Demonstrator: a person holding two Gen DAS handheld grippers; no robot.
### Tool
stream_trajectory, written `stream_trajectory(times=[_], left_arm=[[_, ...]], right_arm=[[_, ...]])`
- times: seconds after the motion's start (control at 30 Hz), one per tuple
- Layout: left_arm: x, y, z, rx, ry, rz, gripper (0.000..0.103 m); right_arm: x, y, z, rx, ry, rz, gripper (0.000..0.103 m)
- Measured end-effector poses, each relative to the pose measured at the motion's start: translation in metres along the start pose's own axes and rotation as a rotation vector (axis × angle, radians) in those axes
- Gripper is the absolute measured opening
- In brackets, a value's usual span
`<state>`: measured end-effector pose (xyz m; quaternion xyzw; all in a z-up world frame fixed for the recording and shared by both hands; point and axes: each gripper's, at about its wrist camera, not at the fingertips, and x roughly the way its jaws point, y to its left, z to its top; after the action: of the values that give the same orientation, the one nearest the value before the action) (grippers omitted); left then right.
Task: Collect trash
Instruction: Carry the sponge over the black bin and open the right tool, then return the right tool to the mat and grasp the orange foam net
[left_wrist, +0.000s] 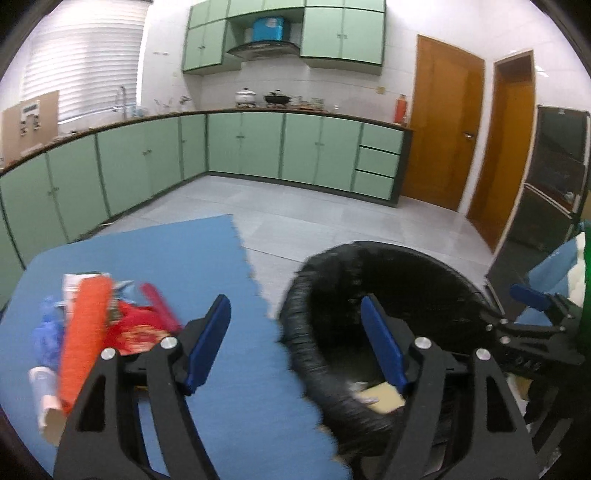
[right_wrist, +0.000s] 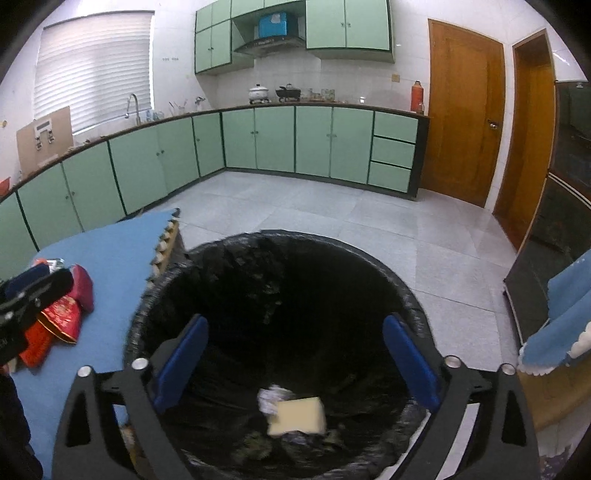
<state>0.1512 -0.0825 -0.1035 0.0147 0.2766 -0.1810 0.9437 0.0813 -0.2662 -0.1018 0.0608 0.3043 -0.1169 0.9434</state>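
Observation:
A black-lined trash bin (right_wrist: 391, 280) stands beside a blue mat (left_wrist: 207, 258). Inside it lie a yellow sponge-like piece (right_wrist: 297, 415) and crumpled paper (right_wrist: 271, 397); the yellow piece also shows in the left wrist view (left_wrist: 382, 397). My right gripper (right_wrist: 295, 365) is open and empty over the bin mouth. My left gripper (left_wrist: 295, 345) is open and empty, straddling the mat edge and the bin rim (left_wrist: 295, 332). A trash pile lies on the mat at the left: an orange roll (left_wrist: 85, 339), red packaging (left_wrist: 140, 332), a blue wrapper (left_wrist: 46, 332) and a white tube (left_wrist: 42, 387).
Green cabinets (left_wrist: 240, 144) line the far walls across the grey tile floor (right_wrist: 332, 206). A dark glass cabinet (left_wrist: 550, 177) stands at the right beside wooden doors (left_wrist: 443, 125). A blue cloth (right_wrist: 565, 325) lies on a surface at the right.

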Motion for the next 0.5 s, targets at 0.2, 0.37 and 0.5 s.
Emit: stream_trajectory(times=[0.2, 0.37, 0.5], left_arm=[[-0.031, 0.044, -0.002, -0.020, -0.034, 0.122, 0.076], [-0.063, 0.089, -0.009, -0.051, -0.046, 0.236, 0.076], [-0.081, 0.121, -0.017, -0.085, -0.041, 0.320, 0.076]], right_arm=[[-0.001, 0.039, 0.006, -0.017, -0.004, 0.071, 0.097], [-0.002, 0.083, 0.007, -0.042, -0.019, 0.148, 0.097], [-0.002, 0.118, 0.005, -0.060, -0.028, 0.208, 0.097]])
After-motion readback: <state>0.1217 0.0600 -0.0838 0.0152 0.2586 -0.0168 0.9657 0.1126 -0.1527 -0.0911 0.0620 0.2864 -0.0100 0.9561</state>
